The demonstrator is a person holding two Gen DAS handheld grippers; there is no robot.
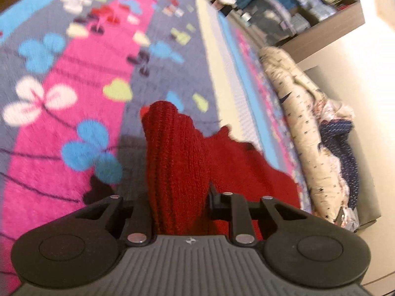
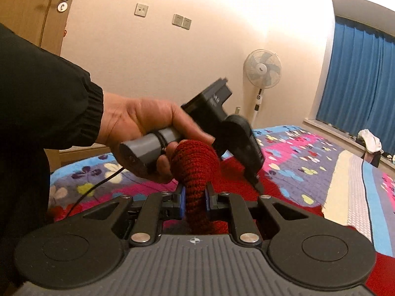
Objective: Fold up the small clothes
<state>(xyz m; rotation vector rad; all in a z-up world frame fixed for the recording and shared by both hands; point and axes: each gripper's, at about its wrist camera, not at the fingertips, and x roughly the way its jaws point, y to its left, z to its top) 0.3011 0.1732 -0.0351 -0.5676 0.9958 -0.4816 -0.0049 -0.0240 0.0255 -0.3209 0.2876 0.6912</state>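
Note:
A red knitted garment (image 1: 177,162) lies on a bed with a pink, grey and blue flowered blanket (image 1: 74,79). My left gripper (image 1: 179,202) is shut on a bunched fold of it; the cloth hides the fingertips. In the right wrist view my right gripper (image 2: 195,199) is shut on another bunched roll of the red knitted garment (image 2: 195,172), its blue pads (image 2: 182,203) pressing both sides. The left gripper (image 2: 256,185) shows there, held by a hand, tips pointing down at the red cloth on the flowered blanket (image 2: 308,153).
A cream patterned bundle (image 1: 303,133) and dark blue spotted cloth (image 1: 348,153) lie along the bed's right edge by a shelf. The right wrist view shows a standing fan (image 2: 261,74), blue curtains (image 2: 358,79), a door and a black cable.

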